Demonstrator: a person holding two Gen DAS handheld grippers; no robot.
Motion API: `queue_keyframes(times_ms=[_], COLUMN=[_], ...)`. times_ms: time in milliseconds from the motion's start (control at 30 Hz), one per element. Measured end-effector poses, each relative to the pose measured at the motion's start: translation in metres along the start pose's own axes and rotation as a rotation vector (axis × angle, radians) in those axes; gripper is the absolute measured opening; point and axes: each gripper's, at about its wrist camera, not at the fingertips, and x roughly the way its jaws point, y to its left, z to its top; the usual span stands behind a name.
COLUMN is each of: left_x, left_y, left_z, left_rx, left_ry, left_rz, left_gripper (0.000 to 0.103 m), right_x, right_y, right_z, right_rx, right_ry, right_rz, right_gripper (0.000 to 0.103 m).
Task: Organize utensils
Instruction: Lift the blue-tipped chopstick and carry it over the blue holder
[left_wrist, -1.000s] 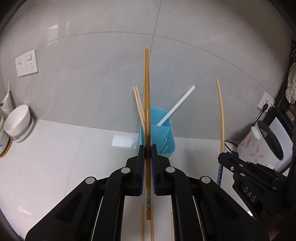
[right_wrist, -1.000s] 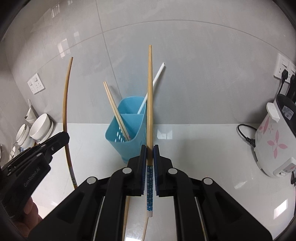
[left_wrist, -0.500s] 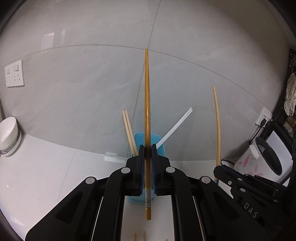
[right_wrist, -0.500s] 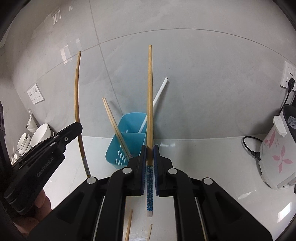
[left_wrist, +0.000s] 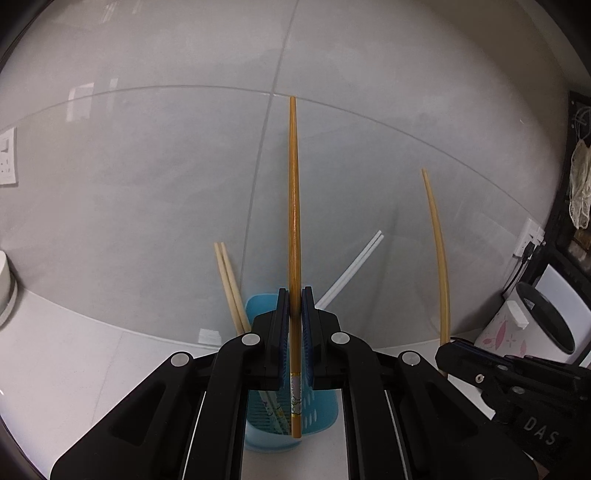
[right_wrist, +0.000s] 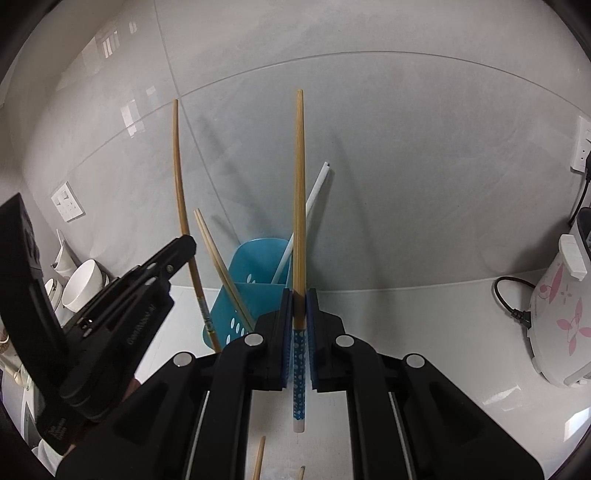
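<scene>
Left tool (left_wrist: 294, 314) clamps a brown chopstick (left_wrist: 293, 221) upright over the blue holder (left_wrist: 258, 310), seemingly above its front compartment; right tool (right_wrist: 300, 306) grips a blue-dotted chopstick (right_wrist: 299, 206) above the counter (right_wrist: 424, 332)

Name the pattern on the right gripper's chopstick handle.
Blue with white dots on the chopstick, clearest in the right wrist view.

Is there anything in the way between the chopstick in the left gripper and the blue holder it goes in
Nothing visible blocks it. The left hand-held gripper holds its chopstick upright near the blue holder, whose compartments already hold leaning wooden chopsticks and white ones.
</scene>
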Motion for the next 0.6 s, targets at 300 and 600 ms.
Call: queue_keyframes(times_ms=[300, 600], left_x=[0.015, 0.026], left_y=[0.010, 0.009], left_z=[-0.014, -0.030], left_rx=[0.017, 0.034], left_ry=[0.001, 0.017], left_rz=[-0.011, -0.008], left_gripper=[0.006, 0.006], right_x=[0.015, 0.020], right_y=[-0.005, -0.010], right_z=[-0.005, -0.008], right_rx=[0.008, 0.012], right_ry=[0.018, 0.024], right_rz=[-0.003, -0.002], right_gripper=[0.006, 0.006])
